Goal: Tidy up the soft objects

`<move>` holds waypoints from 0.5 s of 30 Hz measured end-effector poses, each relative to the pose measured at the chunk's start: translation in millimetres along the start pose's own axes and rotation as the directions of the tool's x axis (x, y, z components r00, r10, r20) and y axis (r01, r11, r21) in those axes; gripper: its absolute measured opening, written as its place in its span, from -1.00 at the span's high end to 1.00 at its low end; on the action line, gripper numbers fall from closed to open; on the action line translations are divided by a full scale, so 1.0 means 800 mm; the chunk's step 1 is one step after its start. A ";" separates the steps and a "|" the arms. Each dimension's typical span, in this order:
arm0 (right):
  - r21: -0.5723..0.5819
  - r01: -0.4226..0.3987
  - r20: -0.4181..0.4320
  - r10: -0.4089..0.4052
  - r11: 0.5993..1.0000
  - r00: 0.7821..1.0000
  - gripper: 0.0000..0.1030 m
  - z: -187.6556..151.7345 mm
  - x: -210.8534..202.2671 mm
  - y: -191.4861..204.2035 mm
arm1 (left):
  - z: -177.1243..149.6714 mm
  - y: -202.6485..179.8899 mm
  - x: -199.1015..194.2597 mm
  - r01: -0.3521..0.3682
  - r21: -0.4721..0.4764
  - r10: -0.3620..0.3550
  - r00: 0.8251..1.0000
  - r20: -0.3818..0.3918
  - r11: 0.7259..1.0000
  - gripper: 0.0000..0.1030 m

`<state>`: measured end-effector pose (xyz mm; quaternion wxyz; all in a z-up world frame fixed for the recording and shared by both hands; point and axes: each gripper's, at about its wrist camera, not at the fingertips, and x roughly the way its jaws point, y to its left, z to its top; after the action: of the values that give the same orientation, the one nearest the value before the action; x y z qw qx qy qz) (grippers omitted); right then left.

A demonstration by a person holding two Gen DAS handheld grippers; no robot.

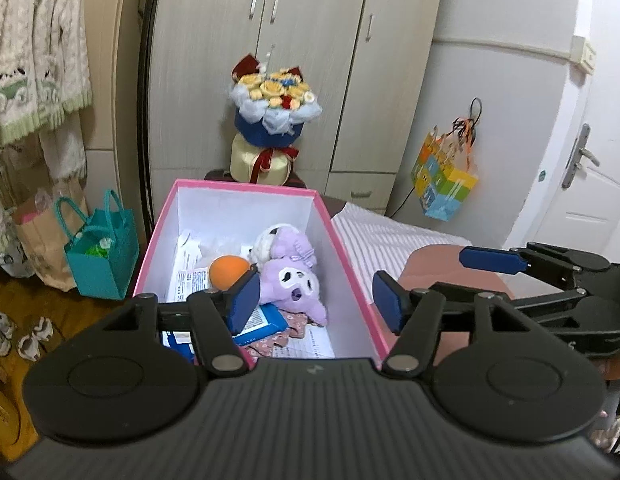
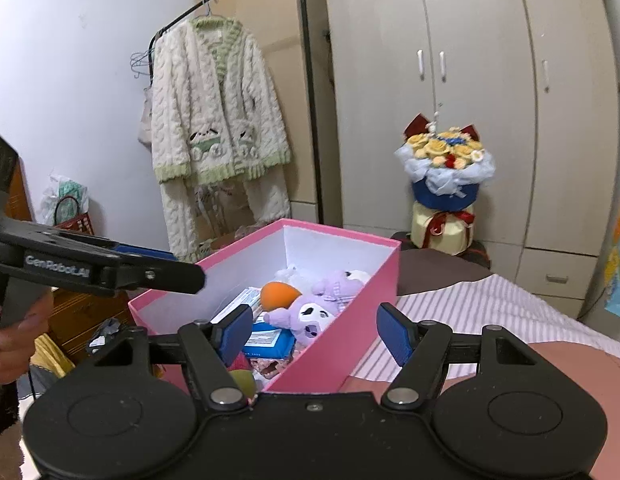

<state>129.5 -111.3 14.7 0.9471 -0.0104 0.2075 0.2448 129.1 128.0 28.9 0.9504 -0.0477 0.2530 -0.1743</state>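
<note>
A pink box [image 1: 352, 264] with a white inside stands open on the bed. In it lie a purple plush [image 1: 287, 280], a white plush [image 1: 265, 240], an orange ball [image 1: 229, 272], a blue packet [image 1: 261, 322], floral cloth and papers. My left gripper [image 1: 316, 300] hovers open over the box's near end with nothing between its blue pads. My right gripper [image 2: 314, 332] is open and empty above the box's near right corner [image 2: 310, 376]. The same purple plush [image 2: 310, 314] and orange ball [image 2: 277, 294] appear in the right wrist view. Each gripper shows in the other's view.
A flower bouquet [image 1: 271, 120] stands on a dark stool behind the box, before a grey wardrobe [image 1: 310, 20]. A teal bag [image 1: 99, 256] sits on the floor at left. A knit cardigan [image 2: 213, 112] hangs on a rack. Striped bedding [image 2: 470, 304] lies to the right. A hand [image 2: 13, 344] holds the left gripper.
</note>
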 end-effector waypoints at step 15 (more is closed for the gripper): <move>0.033 0.109 0.039 -0.111 0.993 0.993 -0.84 -0.025 -0.074 0.001 | -0.036 -0.053 -0.049 -0.019 0.035 0.016 0.996 0.083 0.999 -0.83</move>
<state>74.6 -140.4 20.2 0.9631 -0.0021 0.1912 0.1892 69.7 102.0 29.5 0.9623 -0.0355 0.2106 -0.1683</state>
